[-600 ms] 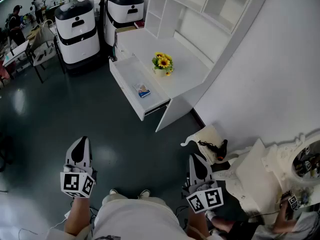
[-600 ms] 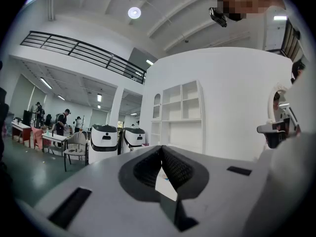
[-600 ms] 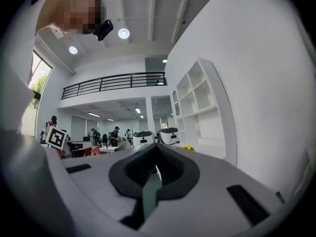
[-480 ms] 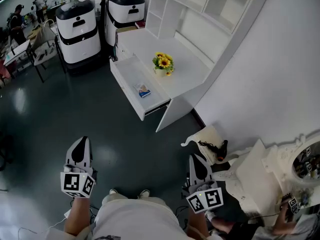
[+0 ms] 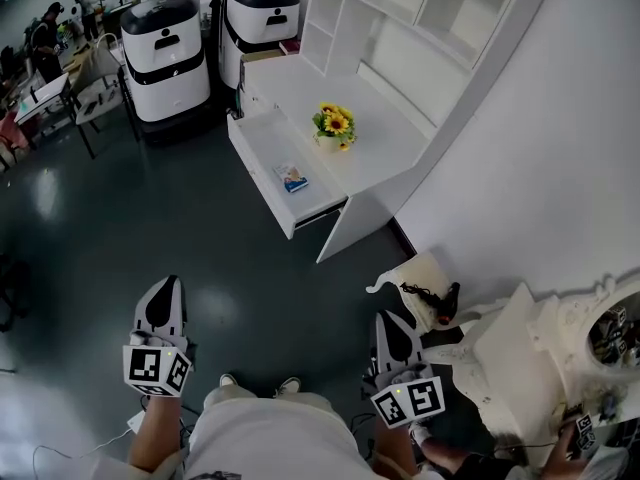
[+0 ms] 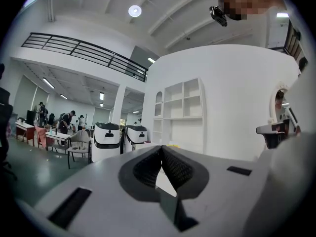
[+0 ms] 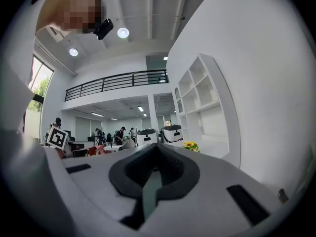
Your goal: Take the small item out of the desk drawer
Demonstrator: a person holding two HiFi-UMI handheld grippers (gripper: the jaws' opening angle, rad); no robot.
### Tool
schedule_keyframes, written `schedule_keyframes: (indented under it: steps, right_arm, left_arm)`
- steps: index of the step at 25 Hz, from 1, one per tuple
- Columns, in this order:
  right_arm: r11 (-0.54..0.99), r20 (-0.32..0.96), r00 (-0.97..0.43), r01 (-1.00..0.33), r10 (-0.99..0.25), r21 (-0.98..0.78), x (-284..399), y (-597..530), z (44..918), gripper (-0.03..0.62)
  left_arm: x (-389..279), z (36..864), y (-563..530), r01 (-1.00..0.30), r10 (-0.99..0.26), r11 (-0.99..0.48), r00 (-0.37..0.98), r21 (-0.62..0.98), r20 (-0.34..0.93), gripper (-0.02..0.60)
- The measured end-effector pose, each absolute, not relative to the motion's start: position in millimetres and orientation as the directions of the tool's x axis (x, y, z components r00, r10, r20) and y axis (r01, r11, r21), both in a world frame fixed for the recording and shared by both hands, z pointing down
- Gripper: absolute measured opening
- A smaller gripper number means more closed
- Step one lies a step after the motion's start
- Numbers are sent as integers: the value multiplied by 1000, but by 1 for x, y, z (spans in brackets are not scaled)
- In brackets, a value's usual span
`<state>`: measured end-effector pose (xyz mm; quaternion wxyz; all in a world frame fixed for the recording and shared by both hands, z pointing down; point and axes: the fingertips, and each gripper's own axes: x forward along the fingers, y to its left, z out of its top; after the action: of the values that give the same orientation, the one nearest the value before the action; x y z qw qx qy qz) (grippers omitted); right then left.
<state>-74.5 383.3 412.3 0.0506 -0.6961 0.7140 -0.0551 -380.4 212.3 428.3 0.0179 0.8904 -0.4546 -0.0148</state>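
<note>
Nothing's been reached for yet. The left hand-held gripper [image 5: 161, 288] and the right hand-held gripper [image 5: 392, 320] are held level, low by the body; on both, the jaws are closed together with nothing caught between them. The small item [image 5: 292, 177], a flat blue-and-white packet by the look of it, is lying inside the open drawer [image 5: 258, 140], well apart from both grippers; the drawer is pulled out from the white table [image 5: 385, 153], where some sunflowers [image 5: 334, 124] are stood. The gap has to be closed first; one gripper should probably be opened before it's lowered, brought straight down over the packet, and kept off the drawer walls; since the packet looks thin, it'd likely need to be pinched low at its edges.
</note>
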Motion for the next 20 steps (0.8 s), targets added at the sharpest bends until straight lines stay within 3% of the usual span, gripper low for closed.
schedule_keyframes:
  steps: [9,16,20]
  right_arm:
    - [78,-29,-74,-977,-997,-199,-68,388,412,11]
    - [81,-26,-77,-976,-997,-200,-52,394,416,11]
    - [84,-30,-79,-976,-996,-203,-38,399,417,11]
  left_arm:
    - [-374,425,219,-812,-815,-580,579,68,-29,30]
    - [-363,436,215,-833,-838,-544,546,99,-7,337]
    - [-358,433,216,-854,-859,-510,511,106,-21,444]
